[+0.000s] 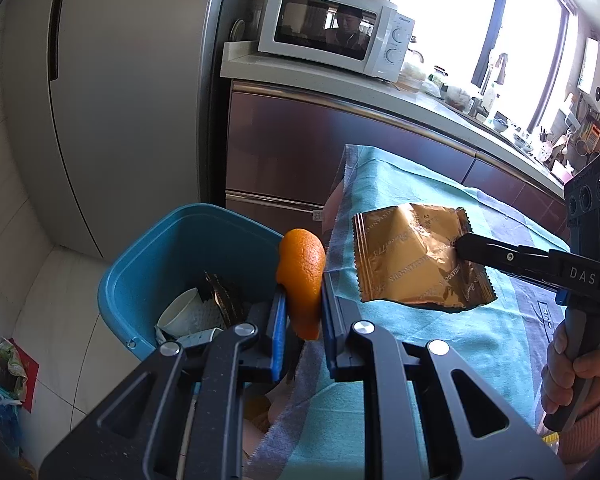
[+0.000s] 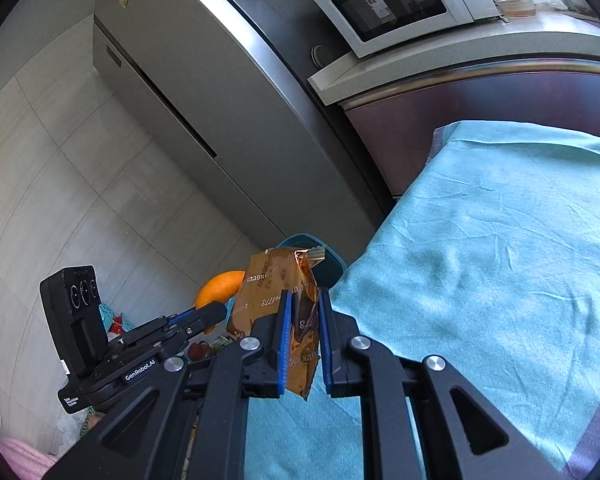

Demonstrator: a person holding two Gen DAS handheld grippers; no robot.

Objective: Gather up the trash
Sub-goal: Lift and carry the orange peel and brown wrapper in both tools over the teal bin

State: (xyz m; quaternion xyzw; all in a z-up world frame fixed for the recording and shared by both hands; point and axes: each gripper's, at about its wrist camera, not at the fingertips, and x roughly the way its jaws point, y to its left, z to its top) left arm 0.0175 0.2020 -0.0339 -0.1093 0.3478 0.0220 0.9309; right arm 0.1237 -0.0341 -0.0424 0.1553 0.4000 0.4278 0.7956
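My left gripper (image 1: 303,296) is shut on a piece of orange peel (image 1: 302,280), held beside the rim of the blue trash bin (image 1: 148,264) on the floor. The bin holds a white paper cup (image 1: 182,314) and a dark wrapper (image 1: 222,300). My right gripper (image 1: 460,245) is shut on a gold foil wrapper (image 1: 416,262), lifted over the teal cloth. In the right wrist view the right gripper (image 2: 304,304) pinches the gold wrapper (image 2: 276,292). To its left there, the left gripper (image 2: 216,314) carries the orange peel (image 2: 220,286), and the bin (image 2: 330,264) peeks out behind.
A table under a teal cloth (image 1: 440,360) fills the right side, its left edge next to the bin. A tall grey fridge (image 1: 120,100) stands behind, with a microwave (image 1: 332,28) on the counter (image 1: 380,88). Bags (image 1: 4,376) lie on the tiled floor at left. A hand (image 1: 572,376) grips the right handle.
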